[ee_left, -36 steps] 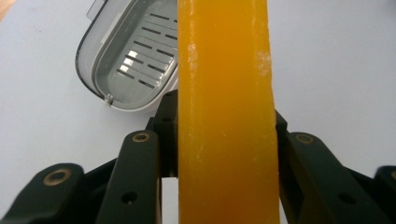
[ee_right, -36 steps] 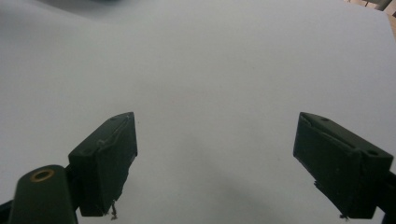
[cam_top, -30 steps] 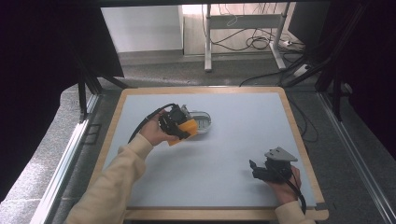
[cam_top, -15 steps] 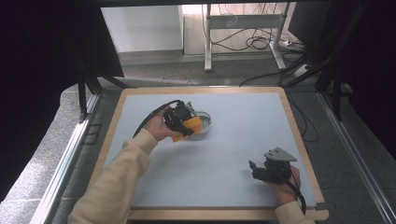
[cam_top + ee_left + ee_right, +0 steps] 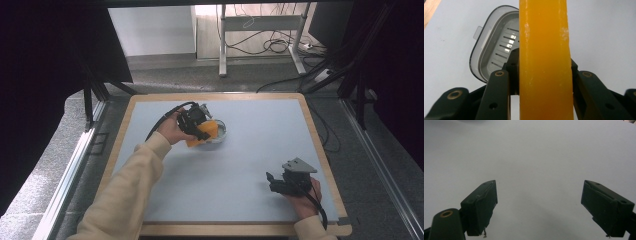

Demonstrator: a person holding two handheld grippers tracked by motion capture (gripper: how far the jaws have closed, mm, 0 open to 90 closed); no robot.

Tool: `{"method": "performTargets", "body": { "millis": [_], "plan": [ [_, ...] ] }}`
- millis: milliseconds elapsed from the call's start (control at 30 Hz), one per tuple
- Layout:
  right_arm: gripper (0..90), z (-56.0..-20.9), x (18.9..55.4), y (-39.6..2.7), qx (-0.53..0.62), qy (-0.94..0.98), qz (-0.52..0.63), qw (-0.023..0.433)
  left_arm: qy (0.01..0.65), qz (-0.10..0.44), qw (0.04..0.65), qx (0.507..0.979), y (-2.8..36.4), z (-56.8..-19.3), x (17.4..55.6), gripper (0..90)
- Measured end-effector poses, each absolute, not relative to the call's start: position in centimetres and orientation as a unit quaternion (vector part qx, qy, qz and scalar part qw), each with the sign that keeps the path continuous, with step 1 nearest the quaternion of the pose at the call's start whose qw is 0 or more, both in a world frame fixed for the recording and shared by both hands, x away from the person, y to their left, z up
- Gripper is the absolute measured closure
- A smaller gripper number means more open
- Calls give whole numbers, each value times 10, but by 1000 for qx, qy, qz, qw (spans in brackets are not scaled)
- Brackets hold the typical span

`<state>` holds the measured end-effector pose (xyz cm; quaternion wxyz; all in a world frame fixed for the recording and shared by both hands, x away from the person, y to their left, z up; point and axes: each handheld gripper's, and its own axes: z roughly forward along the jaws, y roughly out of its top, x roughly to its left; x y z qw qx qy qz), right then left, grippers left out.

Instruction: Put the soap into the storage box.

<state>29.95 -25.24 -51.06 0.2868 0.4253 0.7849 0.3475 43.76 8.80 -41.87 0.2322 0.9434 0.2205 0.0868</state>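
Note:
My left gripper [image 5: 199,125] is shut on an orange soap-like block [image 5: 207,131], which it holds just over a small white slotted dish [image 5: 220,135] at the table's far middle. In the left gripper view the orange block [image 5: 544,60] stands upright, pinched between my two black jaws, and the dish [image 5: 496,47] with its dark rim lies behind it to the left. My right gripper [image 5: 274,183] rests near the front right of the white mat. In its own view the right gripper [image 5: 540,202] is open, with bare mat between its fingers.
The white mat [image 5: 260,125] has a wooden border [image 5: 320,145] all around. Metal frame rails run along both sides of the table. Beyond the far edge are a floor with cables and desk legs [image 5: 222,45].
My left gripper has carried the orange block a little farther away and to the right, over the dish. The right gripper has stayed put.

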Motion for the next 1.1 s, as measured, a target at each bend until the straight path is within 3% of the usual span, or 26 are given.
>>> {"method": "performTargets", "body": {
  "millis": [1100],
  "plan": [
    [139,-511,302,-252,424,785,349,286,198,67,240,948,69,-419,480,619]
  ]
}}
